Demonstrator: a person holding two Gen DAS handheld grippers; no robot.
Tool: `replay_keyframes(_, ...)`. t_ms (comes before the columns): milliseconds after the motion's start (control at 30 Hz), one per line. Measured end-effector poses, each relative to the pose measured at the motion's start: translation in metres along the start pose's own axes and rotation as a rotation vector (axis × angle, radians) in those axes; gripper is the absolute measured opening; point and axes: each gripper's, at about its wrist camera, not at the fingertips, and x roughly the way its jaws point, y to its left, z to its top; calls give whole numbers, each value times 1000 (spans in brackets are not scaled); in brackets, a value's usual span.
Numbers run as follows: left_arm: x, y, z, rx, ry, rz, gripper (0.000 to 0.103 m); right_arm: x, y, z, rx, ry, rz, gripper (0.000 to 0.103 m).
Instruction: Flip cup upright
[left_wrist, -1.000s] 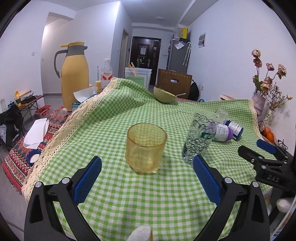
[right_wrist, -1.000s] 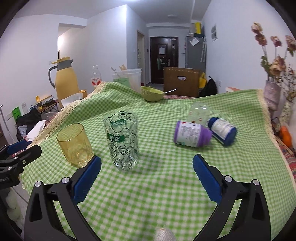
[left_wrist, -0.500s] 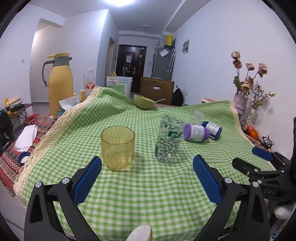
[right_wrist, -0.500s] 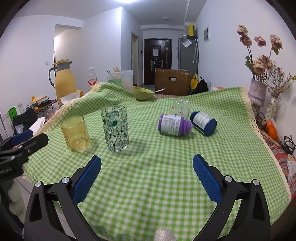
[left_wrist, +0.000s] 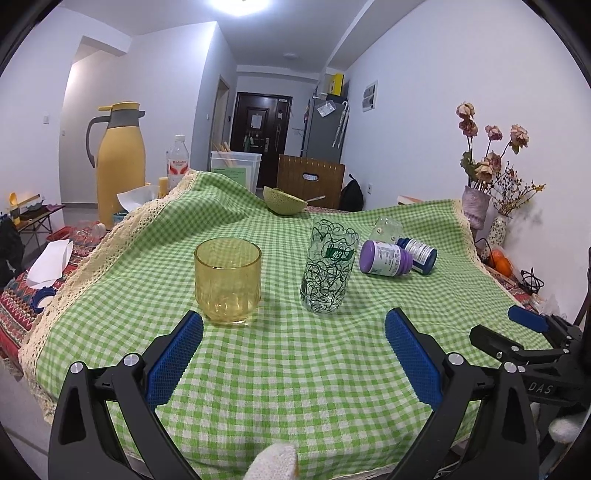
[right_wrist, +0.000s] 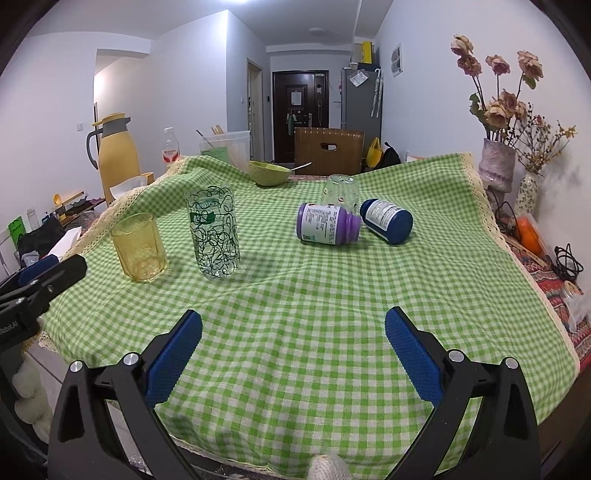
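Observation:
A yellow glass cup (left_wrist: 228, 280) stands upright, mouth up, on the green checked tablecloth (left_wrist: 295, 369); it also shows in the right wrist view (right_wrist: 139, 247). A tall clear glass with green scribbles (left_wrist: 330, 264) stands beside it, closed end up (right_wrist: 215, 231). A small clear glass (right_wrist: 340, 189) stands mouth down behind the bottles. My left gripper (left_wrist: 293, 350) is open and empty, near the table's front edge, short of the yellow cup. My right gripper (right_wrist: 293, 350) is open and empty over the front of the cloth.
A purple bottle (right_wrist: 327, 223) and a blue bottle (right_wrist: 387, 220) lie on their sides mid-table. A green bowl (right_wrist: 268, 172) sits at the back. A yellow thermos jug (left_wrist: 118, 162) stands left of the table, flower vases (right_wrist: 496, 166) at the right edge.
Both grippers have pulled back from the glasses toward the table's front edge and risen a little. The cups and bottles have not moved. Both grippers stay open.

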Motion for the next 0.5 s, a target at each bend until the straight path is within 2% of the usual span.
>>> replay_keyframes(500,-6,-6,1,6,-23,20,96,-3,-8,0,34,-33,-20,96)
